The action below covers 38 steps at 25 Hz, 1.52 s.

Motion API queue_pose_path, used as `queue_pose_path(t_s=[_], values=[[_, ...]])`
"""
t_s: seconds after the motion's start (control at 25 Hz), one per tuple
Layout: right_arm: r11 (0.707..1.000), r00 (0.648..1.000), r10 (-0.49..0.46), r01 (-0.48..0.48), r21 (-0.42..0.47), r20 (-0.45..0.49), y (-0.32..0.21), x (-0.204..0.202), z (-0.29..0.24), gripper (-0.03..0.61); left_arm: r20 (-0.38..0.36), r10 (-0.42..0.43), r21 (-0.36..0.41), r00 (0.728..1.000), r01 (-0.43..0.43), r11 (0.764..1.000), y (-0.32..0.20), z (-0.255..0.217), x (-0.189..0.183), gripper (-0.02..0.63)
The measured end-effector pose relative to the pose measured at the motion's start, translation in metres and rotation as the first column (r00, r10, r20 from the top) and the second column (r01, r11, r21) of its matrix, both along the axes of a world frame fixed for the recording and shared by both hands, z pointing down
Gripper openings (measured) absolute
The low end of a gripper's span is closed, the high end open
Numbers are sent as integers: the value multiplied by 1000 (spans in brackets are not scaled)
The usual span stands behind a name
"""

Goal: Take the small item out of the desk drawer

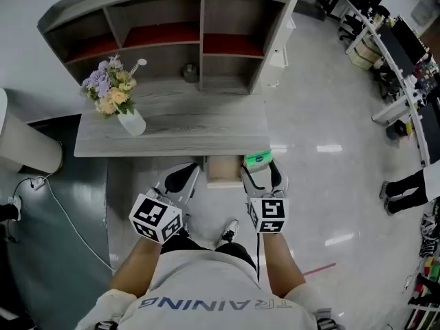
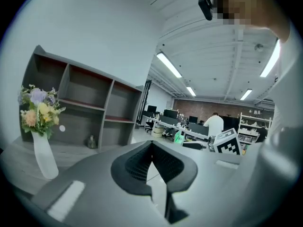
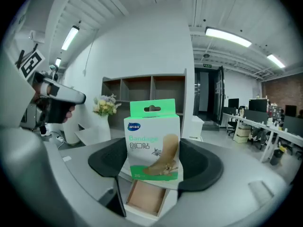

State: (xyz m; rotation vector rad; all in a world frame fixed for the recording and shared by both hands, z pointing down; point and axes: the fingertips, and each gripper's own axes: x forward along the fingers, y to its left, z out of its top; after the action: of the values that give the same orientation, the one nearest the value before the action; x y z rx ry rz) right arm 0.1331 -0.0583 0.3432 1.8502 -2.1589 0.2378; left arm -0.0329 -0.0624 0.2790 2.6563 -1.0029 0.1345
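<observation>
A white and green bandage box (image 3: 152, 141) stands upright between the jaws of my right gripper (image 3: 154, 161), which is shut on it. In the head view this box (image 1: 258, 160) shows green at the tip of the right gripper (image 1: 260, 170), just right of the open wooden drawer (image 1: 221, 172) under the desk's front edge. Below the held box the drawer (image 3: 144, 200) looks bare inside. My left gripper (image 1: 180, 179) hangs left of the drawer, apart from it. Its jaws (image 2: 151, 167) are shut on nothing.
The grey desk (image 1: 172, 126) carries a shelf hutch (image 1: 172, 33) and a white vase of flowers (image 1: 130, 121) at its left. A small dark object (image 1: 190, 72) sits in the hutch. A cable (image 1: 62, 212) lies on the floor at left. Office desks (image 1: 399, 53) stand far right.
</observation>
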Motion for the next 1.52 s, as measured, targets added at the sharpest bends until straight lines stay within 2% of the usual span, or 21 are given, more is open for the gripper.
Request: queue_pose_path(t_s=[0.32, 0.6, 0.8, 1.52], values=[[986, 1000, -10, 9, 164, 10, 22, 9, -99, 356, -68, 20, 99, 997, -13, 995, -3, -48, 15, 0], [963, 999, -24, 29, 268, -23, 32, 20, -160, 357, -81, 51, 191, 995, -34, 981, -7, -83, 32, -2], [955, 1000, -10, 12, 296, -9, 32, 21, -176, 357, -82, 61, 199, 995, -43, 979, -5, -90, 32, -2], [951, 999, -39, 39, 306, -5, 10, -5, -177, 357, -79, 47, 195, 996, -31, 980, -20, -85, 7, -2]])
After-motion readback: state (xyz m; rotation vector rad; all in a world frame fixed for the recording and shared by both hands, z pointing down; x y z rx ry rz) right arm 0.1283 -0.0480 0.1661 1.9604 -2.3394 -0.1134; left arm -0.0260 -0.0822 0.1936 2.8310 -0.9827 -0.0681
